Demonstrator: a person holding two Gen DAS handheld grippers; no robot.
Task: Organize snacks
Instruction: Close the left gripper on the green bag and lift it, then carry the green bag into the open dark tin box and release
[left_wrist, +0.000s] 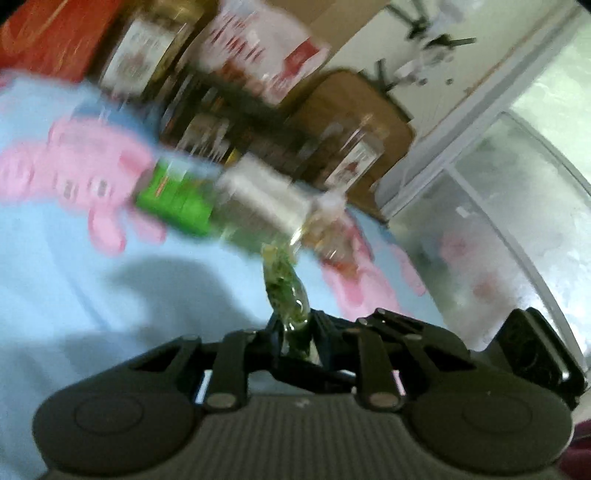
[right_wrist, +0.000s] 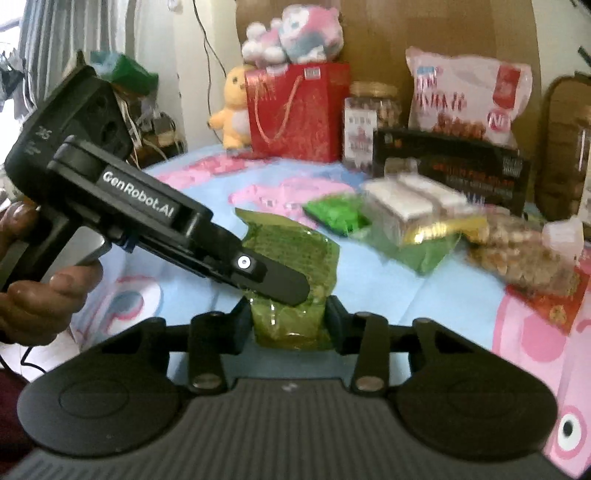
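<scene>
Right wrist view showed the light, crinkly green snack packet (right_wrist: 291, 273) pinched thin by the closed left gripper (right_wrist: 295, 291); the right gripper (right_wrist: 290, 319), half open, bracketed its lower edge, contact unclear.

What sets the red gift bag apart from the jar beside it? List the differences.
The red gift bag is opaque with cord handles; the jar is see-through with a gold lid. The bag stands taller and wider than the jar. A plush toy shows above the bag, nothing above the jar. Both stand upright at the back of the blue cloth.
</scene>
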